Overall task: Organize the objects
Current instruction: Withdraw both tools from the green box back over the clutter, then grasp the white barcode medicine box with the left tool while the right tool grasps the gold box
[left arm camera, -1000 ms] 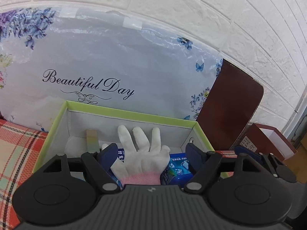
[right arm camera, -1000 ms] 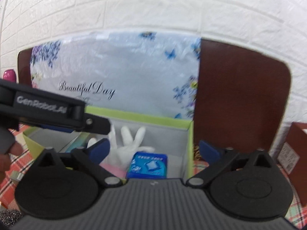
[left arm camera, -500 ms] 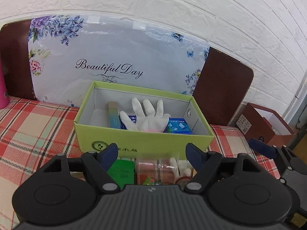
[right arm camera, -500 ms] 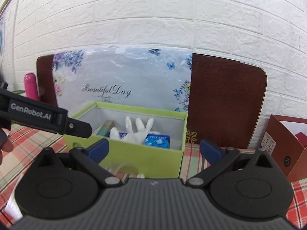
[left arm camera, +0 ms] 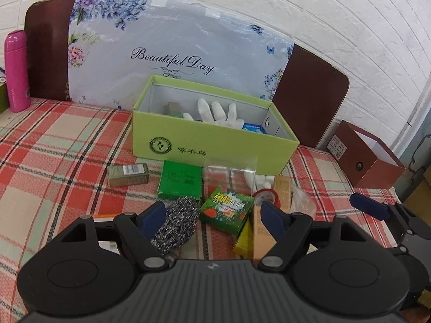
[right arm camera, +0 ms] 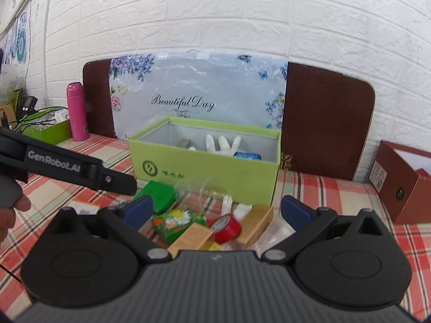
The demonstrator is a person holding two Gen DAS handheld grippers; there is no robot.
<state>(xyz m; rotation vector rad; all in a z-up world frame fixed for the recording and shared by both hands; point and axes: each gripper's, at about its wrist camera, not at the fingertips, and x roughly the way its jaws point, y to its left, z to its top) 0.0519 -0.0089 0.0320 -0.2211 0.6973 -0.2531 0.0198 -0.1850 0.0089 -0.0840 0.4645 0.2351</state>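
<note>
- The open lime-green cardboard box (left arm camera: 215, 141) stands on the red, green and cream plaid-covered tabletop (left arm camera: 54, 148), in front of a floral "Beautiful Day" plastic panel (left arm camera: 175, 53) that leans on a brown board (right arm camera: 326, 118)
- Inside the box lie a white knitted glove (left arm camera: 218, 113) with its fingers spread upward, a blue packet (left arm camera: 253, 128) to its right and a small upright greenish block (left arm camera: 174, 107) to its left
- In front of the box, loose on the tabletop: a flat green rectangular packet (left arm camera: 180, 179), a clear plastic bag (left arm camera: 229, 171), a second white glove (left arm camera: 258, 180), a red roll of tape (right arm camera: 225, 228), a green printed carton with red fruit art (left arm camera: 226, 209), 2 tan cardboard boxes (right arm camera: 255, 224), a silver steel-wool scourer (left arm camera: 176, 223) and an olive box with a barcode label (left arm camera: 128, 174) off to the left
- The left tool (left arm camera: 212, 215) is released, its blue pads wide apart above the scourer and the printed carton, gripping nothing
- The right tool (right arm camera: 215, 210) is likewise released, its pads spread over the tape and tan boxes, touching none
- In the right wrist view a person's fingertips (right arm camera: 10, 210) show at the left edge, by the left tool's black body
- A pink cylindrical flask (left arm camera: 16, 70) stands far left by the wall
- A brown open cardboard box (left arm camera: 369, 158) sits well to the right
</note>
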